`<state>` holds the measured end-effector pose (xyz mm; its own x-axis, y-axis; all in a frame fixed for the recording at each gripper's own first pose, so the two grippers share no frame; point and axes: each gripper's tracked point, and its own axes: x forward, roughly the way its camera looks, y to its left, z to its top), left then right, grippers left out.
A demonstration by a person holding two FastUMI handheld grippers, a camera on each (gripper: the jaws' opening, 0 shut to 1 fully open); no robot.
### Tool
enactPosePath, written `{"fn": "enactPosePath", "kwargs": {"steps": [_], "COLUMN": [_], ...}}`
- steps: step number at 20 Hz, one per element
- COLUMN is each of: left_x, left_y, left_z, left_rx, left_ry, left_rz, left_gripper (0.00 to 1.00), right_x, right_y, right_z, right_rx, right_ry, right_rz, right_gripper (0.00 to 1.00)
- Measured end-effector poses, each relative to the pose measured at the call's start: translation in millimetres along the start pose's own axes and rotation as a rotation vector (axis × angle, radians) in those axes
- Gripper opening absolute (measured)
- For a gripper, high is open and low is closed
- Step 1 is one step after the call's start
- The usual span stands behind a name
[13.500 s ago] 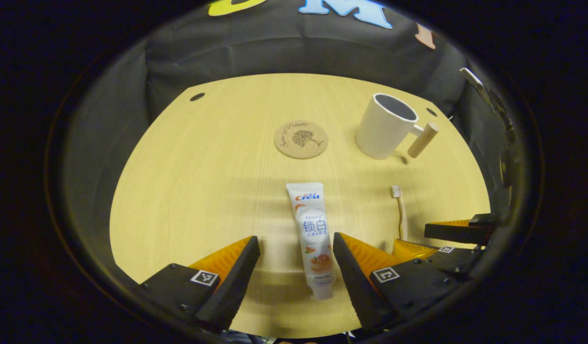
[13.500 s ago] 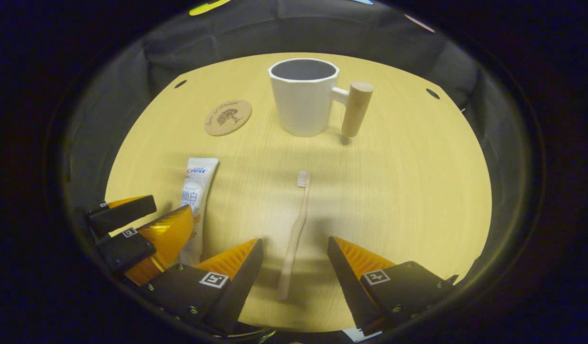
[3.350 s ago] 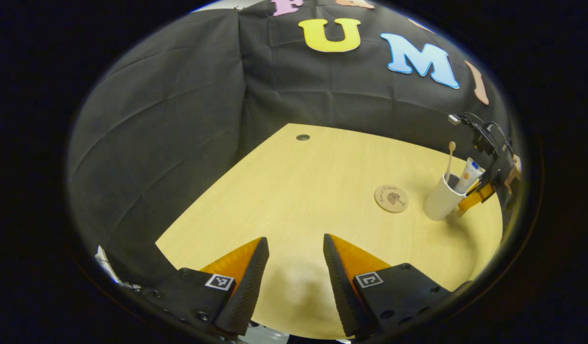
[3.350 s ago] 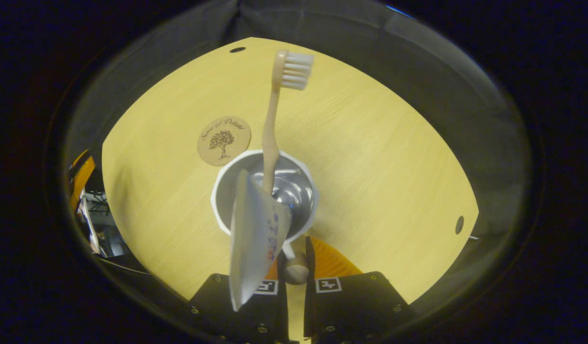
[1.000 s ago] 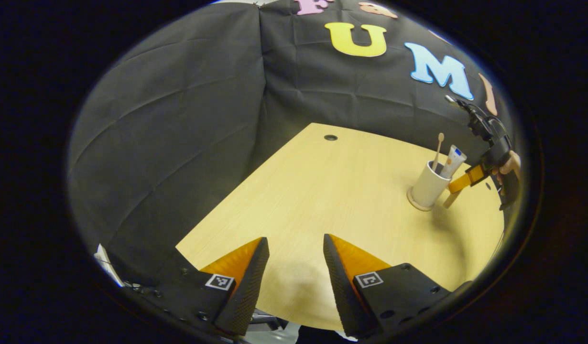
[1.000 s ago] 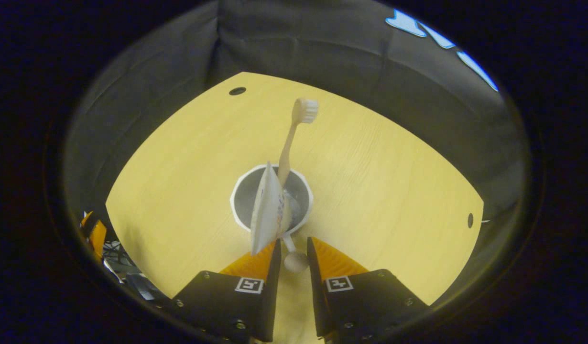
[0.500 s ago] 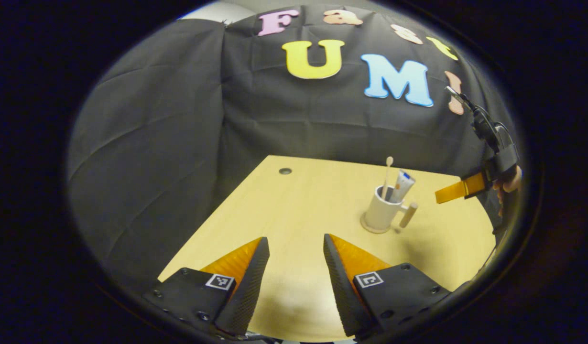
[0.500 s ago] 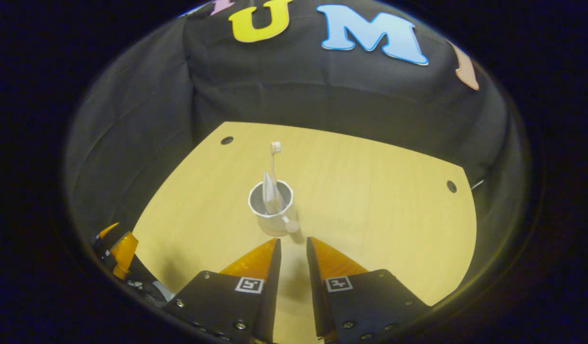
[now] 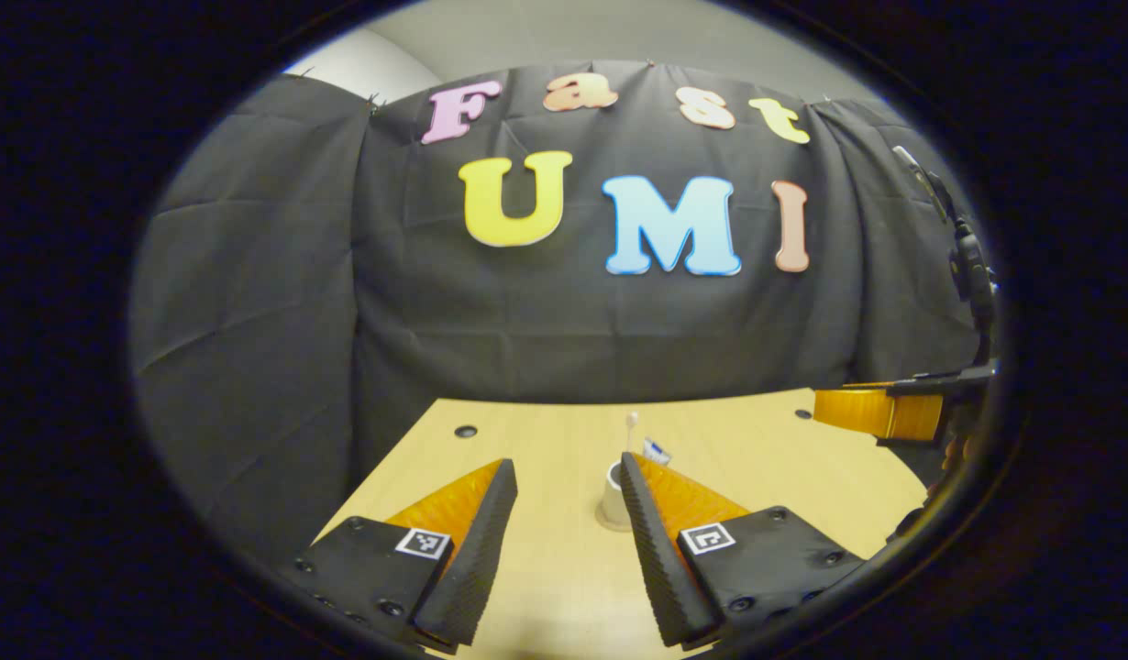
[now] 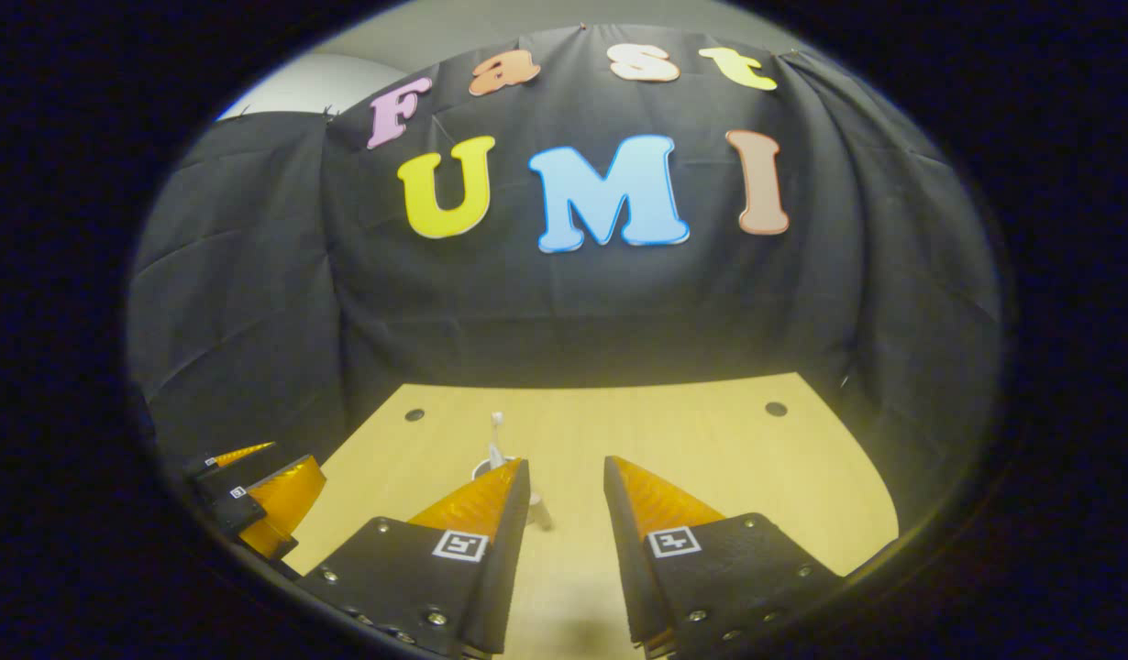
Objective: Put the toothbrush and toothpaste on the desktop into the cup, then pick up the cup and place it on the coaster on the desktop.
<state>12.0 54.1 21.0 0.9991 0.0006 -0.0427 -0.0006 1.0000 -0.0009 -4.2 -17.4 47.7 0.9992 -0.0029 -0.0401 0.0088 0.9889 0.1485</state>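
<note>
Both tools pull back from the table [image 9: 766, 458], and the cup [image 9: 612, 490] now stands small and far ahead of them, where half a second ago the right tool [image 10: 564, 495] was just short of its handle and a second ago had that handle between its fingers. The right tool is released, its fingers a narrow gap apart with nothing between them; the left tool [image 9: 564, 500] hangs open and empty as well. The toothbrush [image 9: 631, 423] and toothpaste [image 9: 656, 449] stand inside the cup, heads up. A pale disc under the cup's base looks like the coaster [image 9: 608, 524], which would mean the cup is set down where the task wants it and the job is, by all appearances, complete.

The left gripper view shows the cup just beyond the left tool's right finger, with both items and the base in sight, and the right tool off to the right, held level above the table. In the right gripper view the cup [image 10: 484, 470] is half hidden behind that tool's left finger, with the toothbrush [image 10: 496, 431] rising above it, and the left tool [image 10: 252, 500] sits low to the left.
</note>
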Motion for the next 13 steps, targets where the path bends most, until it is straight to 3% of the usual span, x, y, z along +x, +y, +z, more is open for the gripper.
{"fn": "enactPosePath", "kwargs": {"steps": [3,4,5,6,7,8,11,12,13], "left_x": [-8,-11,-14,-15,-17,-19,-25,-26,-27], "left_y": [-21,-28,-34,-39,-42,-44,-49,-51,-52], "left_z": [32,42,50,57,63,66,73,74,75], "left_rx": [-0.008,-0.013,-0.016,-0.014,-0.01,-0.009,-0.005,-0.005,-0.002], "left_ry": [-0.076,-0.104,-0.134,-0.146,-0.155,-0.172,-0.201,-0.213,-0.213], "left_rz": [-0.016,-0.022,-0.029,-0.033,-0.027,-0.025,-0.013,-0.01,-0.006], "left_gripper": [0.78,0.78,0.82,0.93,0.95,0.97,0.94,0.95,0.97], "right_x": [-27,-35,-41,-45,-51,-52,-54,-57,-59], "right_y": [-4,-2,1,-3,-5,-1,0,-3,-5], "right_z": [29,40,49,50,53,55,54,55,57], "right_rx": [-0.021,-0.029,-0.036,-0.046,-0.058,-0.066,-0.09,-0.105,-0.115], "right_ry": [-0.125,-0.164,-0.196,-0.209,-0.223,-0.237,-0.266,-0.275,-0.279], "right_rz": [-0.031,-0.026,-0.014,-0.028,-0.03,-0.035,-0.033,-0.036,-0.042], "right_gripper": [0.46,0.51,0.64,0.82,0.99,0.91,0.94,0.91,0.95]}}
